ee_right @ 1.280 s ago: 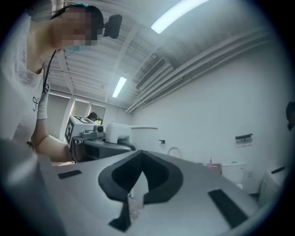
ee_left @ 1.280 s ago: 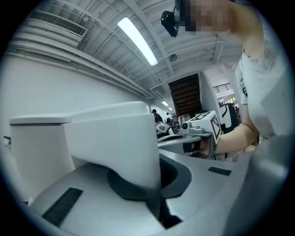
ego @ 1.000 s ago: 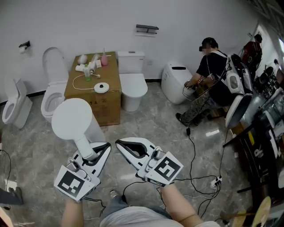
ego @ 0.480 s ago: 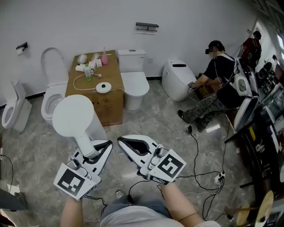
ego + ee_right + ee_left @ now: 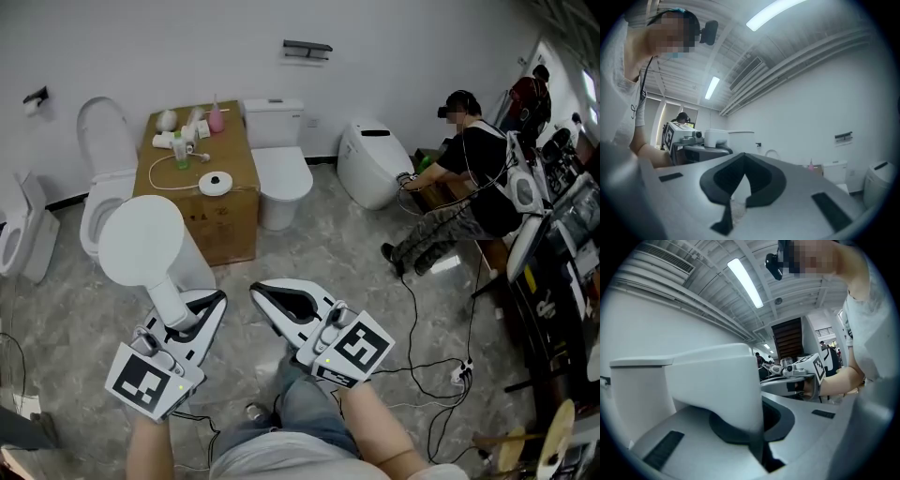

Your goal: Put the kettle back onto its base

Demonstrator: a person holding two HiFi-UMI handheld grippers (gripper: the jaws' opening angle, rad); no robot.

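Observation:
A white kettle (image 5: 142,241), seen from above as a round lid, hangs over the floor in front of the cardboard box (image 5: 228,225). My left gripper (image 5: 208,310) is shut on its handle (image 5: 715,385), and the kettle body (image 5: 640,394) fills the left of the left gripper view. The round white kettle base (image 5: 215,183) lies on top of the box, with its cord looping to the left. My right gripper (image 5: 259,299) is beside the left one, shut with nothing in it; its jaws (image 5: 743,159) meet at the tip.
Small bottles (image 5: 184,141) stand at the back of the box top. Toilets (image 5: 279,173) flank the box, one (image 5: 97,192) to its left with the lid up. A person (image 5: 457,187) crouches at the right by another toilet (image 5: 370,169). Cables (image 5: 412,337) run over the floor.
Both grippers and the kettle have travelled level toward the box, the kettle drifting slightly left in the head view. The person at the right has shifted. Both grips are unchanged.

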